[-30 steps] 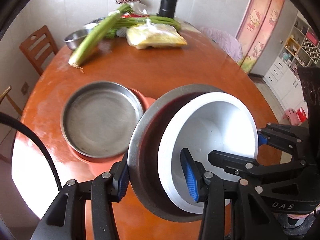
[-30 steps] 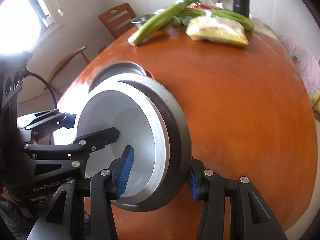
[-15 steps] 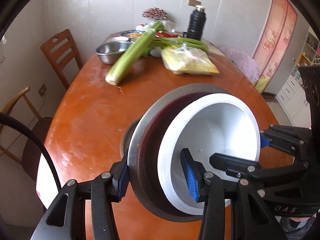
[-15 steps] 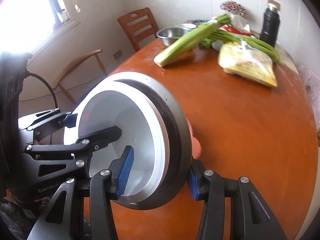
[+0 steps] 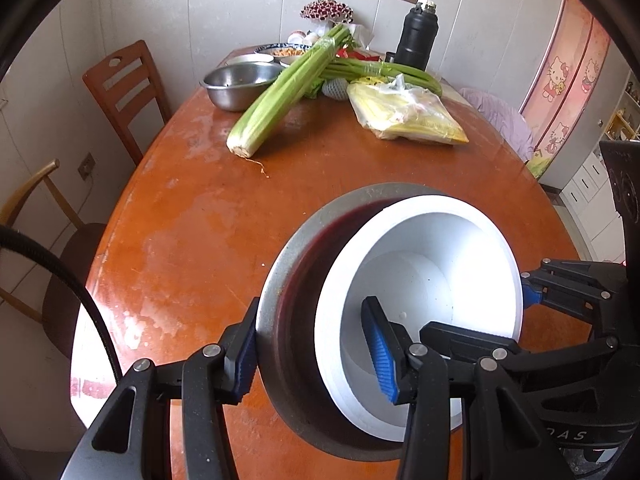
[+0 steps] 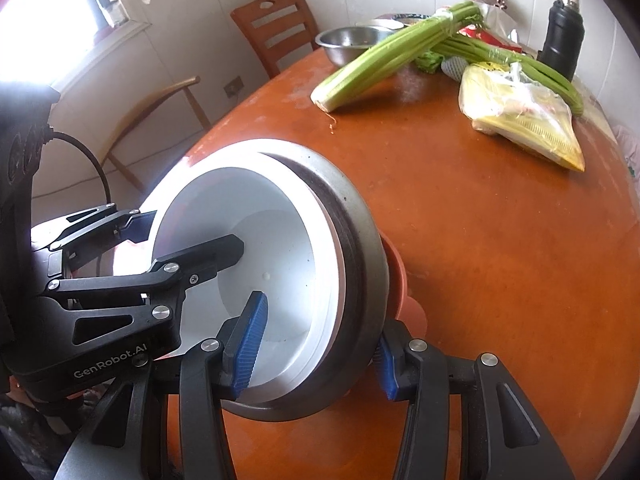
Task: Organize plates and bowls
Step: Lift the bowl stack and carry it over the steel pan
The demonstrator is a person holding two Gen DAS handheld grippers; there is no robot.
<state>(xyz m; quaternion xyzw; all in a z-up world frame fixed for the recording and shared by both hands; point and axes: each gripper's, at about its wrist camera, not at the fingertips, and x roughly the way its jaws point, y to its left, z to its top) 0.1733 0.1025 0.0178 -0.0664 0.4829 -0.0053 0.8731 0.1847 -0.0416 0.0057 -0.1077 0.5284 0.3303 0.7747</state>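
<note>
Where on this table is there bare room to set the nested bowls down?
Bare wood of the table lies open between the celery, the yellow bag and the held bowl stack. The far end around the steel basin and black flask is crowded.

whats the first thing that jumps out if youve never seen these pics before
A white bowl nested in a metal bowl fills the foreground, clamped from both sides: the left gripper and right gripper each have one of their jaws inside the white bowl and the other outside the metal one. Behind it, on the far part of the orange-brown table, lie a long bunch of celery and a yellow plastic bag.
</note>
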